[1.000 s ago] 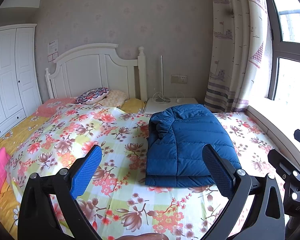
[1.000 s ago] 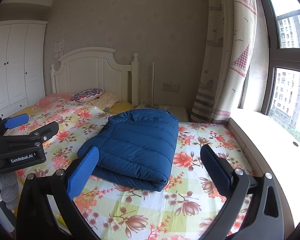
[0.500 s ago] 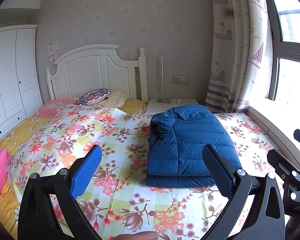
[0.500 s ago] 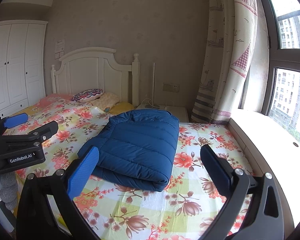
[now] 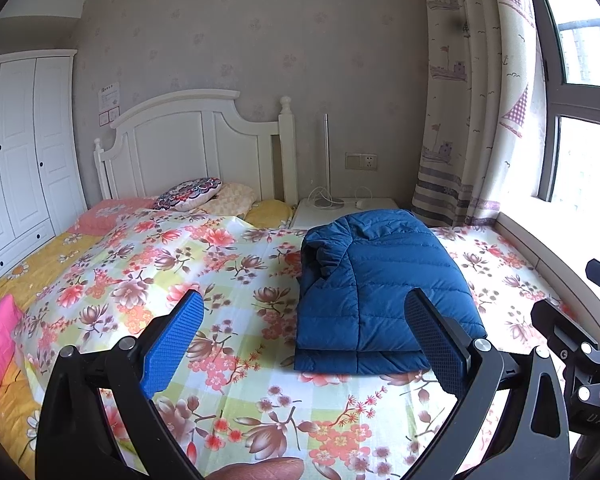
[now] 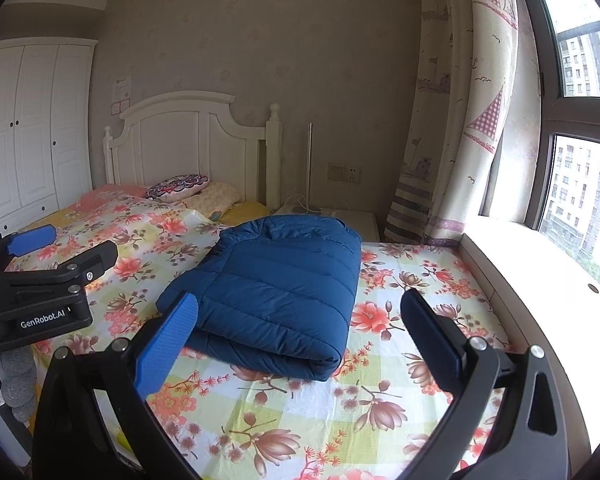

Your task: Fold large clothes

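Jacket: a blue padded jacket (image 5: 384,292) lies folded into a thick rectangle on the bed (image 5: 204,280), on the window side and towards the headboard (image 5: 188,148).
Left claw: the left claw (image 5: 304,344) hangs above the flowered sheet with its jaws spread wide and nothing between them; it is clear of the jacket.
Right claw: the right claw (image 6: 300,340) is likewise wide apart and empty, above the near edge of the bundle without touching it.
Stage: judging by the tidy bundle, the folding looks done or close to it.
Risk, springing open: puffy filling tends to push back, so the top layer may lift or slide off if nothing presses it flat.
Risk, snagging: a claw dipping low over the bundle could catch the open layered edge and drag a layer out of line.
Risk, sheet: a pull on the jacket could wrinkle the loose sheet beneath it.
Containers: none hold anything in view; the wardrobe (image 5: 16,152) at the far left has its doors shut, contents hidden.
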Tool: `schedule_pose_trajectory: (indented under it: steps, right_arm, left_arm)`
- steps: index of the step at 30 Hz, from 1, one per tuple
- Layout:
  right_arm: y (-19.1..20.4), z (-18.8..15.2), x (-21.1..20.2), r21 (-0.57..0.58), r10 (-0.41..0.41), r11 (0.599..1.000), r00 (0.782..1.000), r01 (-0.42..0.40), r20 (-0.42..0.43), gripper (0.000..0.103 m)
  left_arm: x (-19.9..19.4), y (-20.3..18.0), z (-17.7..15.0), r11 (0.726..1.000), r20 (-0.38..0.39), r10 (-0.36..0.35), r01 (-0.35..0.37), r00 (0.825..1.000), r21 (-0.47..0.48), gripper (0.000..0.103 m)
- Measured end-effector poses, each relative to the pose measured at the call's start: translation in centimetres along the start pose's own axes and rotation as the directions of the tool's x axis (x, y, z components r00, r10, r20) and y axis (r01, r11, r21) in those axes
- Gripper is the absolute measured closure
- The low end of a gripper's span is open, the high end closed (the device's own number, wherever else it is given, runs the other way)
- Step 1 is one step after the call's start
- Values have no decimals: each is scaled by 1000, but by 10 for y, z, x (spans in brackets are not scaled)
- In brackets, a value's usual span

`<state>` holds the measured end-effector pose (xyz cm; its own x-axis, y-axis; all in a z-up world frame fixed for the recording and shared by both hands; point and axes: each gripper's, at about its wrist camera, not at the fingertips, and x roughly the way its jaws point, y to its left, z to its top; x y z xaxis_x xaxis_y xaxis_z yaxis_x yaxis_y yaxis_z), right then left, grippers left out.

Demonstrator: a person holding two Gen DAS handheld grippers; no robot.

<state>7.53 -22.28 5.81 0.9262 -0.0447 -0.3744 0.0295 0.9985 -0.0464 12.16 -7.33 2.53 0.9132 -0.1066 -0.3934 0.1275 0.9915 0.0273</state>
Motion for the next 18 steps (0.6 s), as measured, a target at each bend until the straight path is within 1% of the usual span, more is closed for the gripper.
schedule_pose_trajectory:
  steps: [10, 13, 15, 16, 17, 18]
  right_arm:
    - [3, -11, 28, 13, -12, 1000, 999, 13, -44, 2]
    - [2, -13, 37, 20, -17, 1000, 998, 18, -53, 2]
    - [1, -13, 46, 28, -16, 999, 998, 18, -66, 2]
    - [-1, -13, 50, 31, -15, 999, 997, 17, -75, 2]
    - [-4, -12, 56, 35, -9, 999, 996, 12, -86, 2]
    - [-7, -10, 61, 36, -7, 999, 996, 11, -92, 2]
  left_arm:
    - [38, -5, -17, 999, -74, -30, 32, 997, 25, 4]
    - [47, -4, -19, 999, -69, -38, 40, 997, 28, 4]
    - [48, -1, -20, 999, -26, -48, 48, 999, 17, 4]
    - [51, 0, -18, 998, -18, -55, 55, 998, 11, 4]
    - [55, 1, -17, 997, -27, -72, 73, 997, 15, 4]
    - [66, 3, -13, 994, -60, -98, 101, 993, 37, 4]
